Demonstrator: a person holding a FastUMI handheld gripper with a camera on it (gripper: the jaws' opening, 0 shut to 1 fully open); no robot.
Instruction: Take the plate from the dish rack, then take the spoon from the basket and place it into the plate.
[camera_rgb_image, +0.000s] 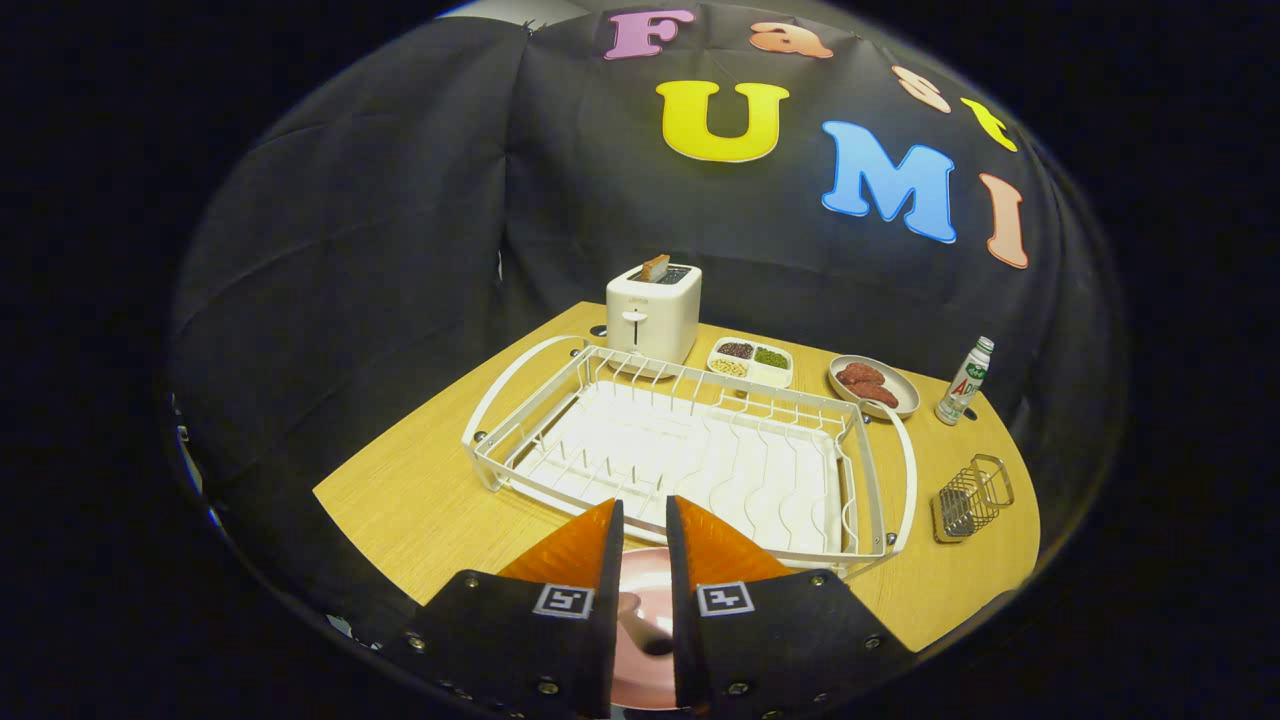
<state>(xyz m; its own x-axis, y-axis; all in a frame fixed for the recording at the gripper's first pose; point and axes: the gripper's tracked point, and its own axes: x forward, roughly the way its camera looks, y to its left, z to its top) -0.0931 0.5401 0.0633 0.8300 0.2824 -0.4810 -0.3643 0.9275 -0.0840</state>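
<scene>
Because the gripper (645, 520) fills the foreground, most of the pink plate (640, 585) beneath it is hidden; a slice of it shows through the narrow gap between the two fingers. On that slice lies something rounded, perhaps the spoon (640, 625), too covered to tell its long axis or heading. The fingers stand close together, nearly parallel, and whether they press on anything cannot be told. Beyond them sits the white wire dish rack (690, 450) on a light wooden table (420, 500), its long side running across. Behind it stand a white toaster (653, 312) with bread, a divided dish of beans (750, 362), a plate of sausages (873, 385) and a small bottle (965, 382). The wire basket (972, 497) lies right of the rack. Black cloth walls the booth.
</scene>
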